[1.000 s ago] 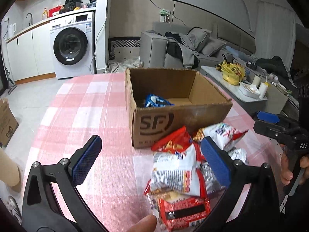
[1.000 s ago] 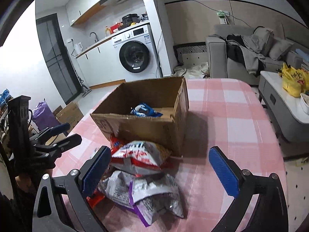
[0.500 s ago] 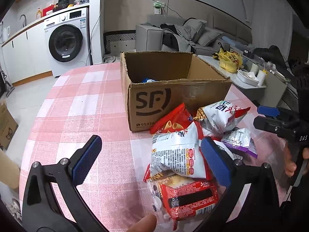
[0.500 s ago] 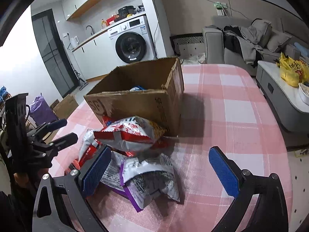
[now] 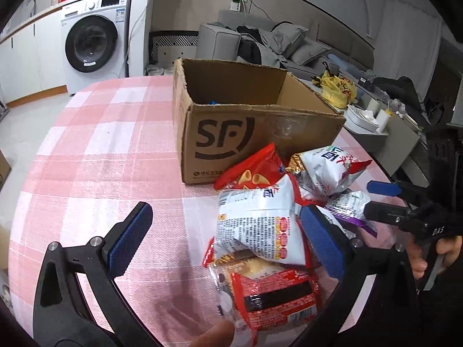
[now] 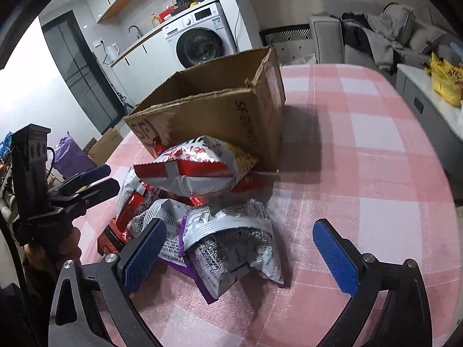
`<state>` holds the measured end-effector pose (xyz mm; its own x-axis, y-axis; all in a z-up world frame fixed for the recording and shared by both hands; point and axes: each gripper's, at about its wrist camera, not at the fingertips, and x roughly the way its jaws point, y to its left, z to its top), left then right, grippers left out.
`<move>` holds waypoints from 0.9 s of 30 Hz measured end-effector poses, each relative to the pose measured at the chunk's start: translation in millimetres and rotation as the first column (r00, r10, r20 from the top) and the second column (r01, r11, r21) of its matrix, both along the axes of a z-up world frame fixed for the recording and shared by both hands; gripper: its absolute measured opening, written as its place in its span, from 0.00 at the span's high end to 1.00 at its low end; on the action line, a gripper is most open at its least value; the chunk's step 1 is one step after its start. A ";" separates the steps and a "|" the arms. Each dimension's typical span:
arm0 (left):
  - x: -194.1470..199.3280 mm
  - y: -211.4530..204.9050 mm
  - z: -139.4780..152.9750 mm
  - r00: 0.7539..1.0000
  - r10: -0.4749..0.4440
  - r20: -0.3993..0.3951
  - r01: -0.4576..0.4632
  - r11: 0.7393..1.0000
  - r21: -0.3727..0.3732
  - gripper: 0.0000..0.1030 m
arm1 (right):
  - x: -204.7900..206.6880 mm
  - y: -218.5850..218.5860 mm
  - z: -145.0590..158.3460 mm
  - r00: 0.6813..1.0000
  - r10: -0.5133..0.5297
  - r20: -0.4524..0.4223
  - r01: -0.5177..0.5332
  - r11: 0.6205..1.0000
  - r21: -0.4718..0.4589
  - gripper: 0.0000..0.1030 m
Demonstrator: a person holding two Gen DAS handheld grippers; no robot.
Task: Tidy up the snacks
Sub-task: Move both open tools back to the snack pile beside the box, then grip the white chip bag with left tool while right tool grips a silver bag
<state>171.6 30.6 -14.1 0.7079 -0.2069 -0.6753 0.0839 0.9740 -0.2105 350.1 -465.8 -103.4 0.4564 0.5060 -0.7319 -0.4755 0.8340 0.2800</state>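
left gripper [image 5: 225, 243] spread, empty | snacks [image 5: 260, 225] piled on table, touching box [image 5: 231, 133] front | right gripper [image 6: 240, 254] spread over purple pack [image 6: 231, 245] | tip: pinch one pack mid-body, lift clear over box rim

White washer [image 5: 92, 46] under a counter [image 6: 136, 44], grey sofa [image 5: 260, 42] piled with clothes (dark and grey), dark door [image 6: 78, 72], pale floor [image 5: 20, 124], beige panelled wall [image 5: 303, 3].
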 end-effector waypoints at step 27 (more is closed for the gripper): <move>48.4 -7.4 -37.9 0.990 -0.067 -0.125 0.060 0.996 -0.060 0.01 | 18.2 -0.5 -30.5 0.994 0.015 -0.112 -0.006 0.996 0.087 0.04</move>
<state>220.1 23.2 -52.0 0.6016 -0.2886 -0.7448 0.1147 0.9540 -0.2771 368.3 -466.2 -133.9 0.3684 0.5739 -0.7314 -0.4456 0.7995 0.4028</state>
